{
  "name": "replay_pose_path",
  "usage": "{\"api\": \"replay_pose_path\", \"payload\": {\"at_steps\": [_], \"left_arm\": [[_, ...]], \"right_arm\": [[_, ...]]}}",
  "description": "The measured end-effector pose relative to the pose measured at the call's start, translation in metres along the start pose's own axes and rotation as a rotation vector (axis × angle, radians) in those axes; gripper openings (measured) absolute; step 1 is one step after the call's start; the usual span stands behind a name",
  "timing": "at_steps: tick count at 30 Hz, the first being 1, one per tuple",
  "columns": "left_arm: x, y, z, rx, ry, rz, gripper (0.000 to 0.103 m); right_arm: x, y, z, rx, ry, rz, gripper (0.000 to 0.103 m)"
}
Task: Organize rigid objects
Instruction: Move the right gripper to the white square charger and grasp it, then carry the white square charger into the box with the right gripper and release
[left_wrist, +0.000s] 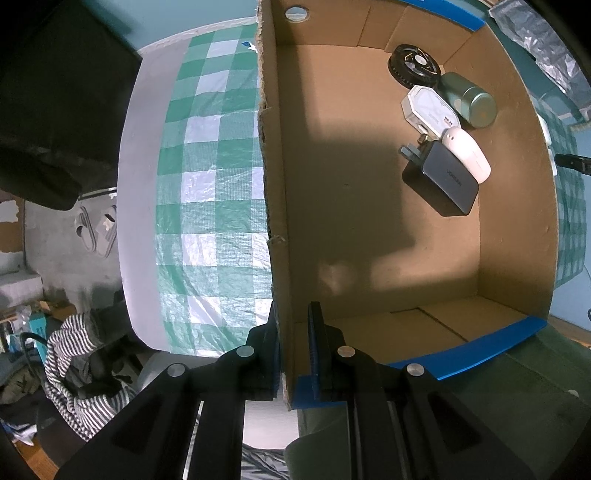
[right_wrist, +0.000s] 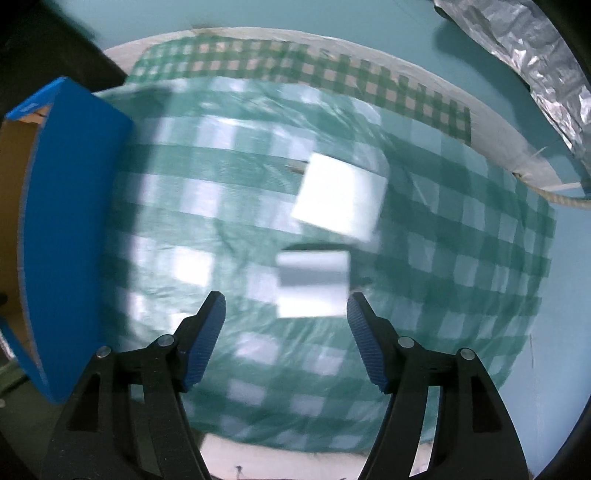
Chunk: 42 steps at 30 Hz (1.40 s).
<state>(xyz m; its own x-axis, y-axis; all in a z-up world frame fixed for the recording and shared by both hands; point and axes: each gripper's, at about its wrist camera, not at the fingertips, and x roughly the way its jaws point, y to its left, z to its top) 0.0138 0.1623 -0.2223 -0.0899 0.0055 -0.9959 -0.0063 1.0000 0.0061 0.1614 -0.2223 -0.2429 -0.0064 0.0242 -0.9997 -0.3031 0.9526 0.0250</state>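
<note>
Right wrist — white block (right_wrist: 313, 284) crosswise, blurred

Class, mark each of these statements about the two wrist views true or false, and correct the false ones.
1. The left gripper is clamped on the wall of the brown cardboard box. True.
2. The cardboard box is empty. False: several items lie in it, among them a dark grey plug-in charger and a green metal cylinder.
3. The right gripper holds a small white block. False: its fingers stand open and the block lies on the green-and-white checked tablecloth, just beyond the tips.
4. A second, flat white square object lies on the cloth beyond that block. True.
5. The charger lies outside the box. False: it lies on the box floor, against a white oval case.
</note>
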Motion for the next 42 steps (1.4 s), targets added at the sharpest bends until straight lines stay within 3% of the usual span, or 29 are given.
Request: {"api": "replay_pose_path", "payload": {"at_steps": [19, 23, 26, 42], "left_arm": [[-0.002, 0.001, -0.001, -0.03, -0.002, 0.007, 0.012], [0.0, 0.002, -0.003, -0.032, 0.0, 0.008, 0.012], [0.002, 0.003, -0.004, -0.029, 0.001, 0.011, 0.013], [0.002, 0.006, -0.007, -0.03, -0.006, 0.005, 0.013]], "right_arm": [[0.056, -0.006, 0.007, -0.031, 0.041, -0.016, 0.068], [0.056, -0.01, 0.008, -0.017, 0.028, -0.014, 0.064], [0.053, -0.015, 0.007, 0.005, 0.01, -0.015, 0.05], [0.029, 0.005, -0.003, 0.032, 0.011, 0.052, 0.05]]}}
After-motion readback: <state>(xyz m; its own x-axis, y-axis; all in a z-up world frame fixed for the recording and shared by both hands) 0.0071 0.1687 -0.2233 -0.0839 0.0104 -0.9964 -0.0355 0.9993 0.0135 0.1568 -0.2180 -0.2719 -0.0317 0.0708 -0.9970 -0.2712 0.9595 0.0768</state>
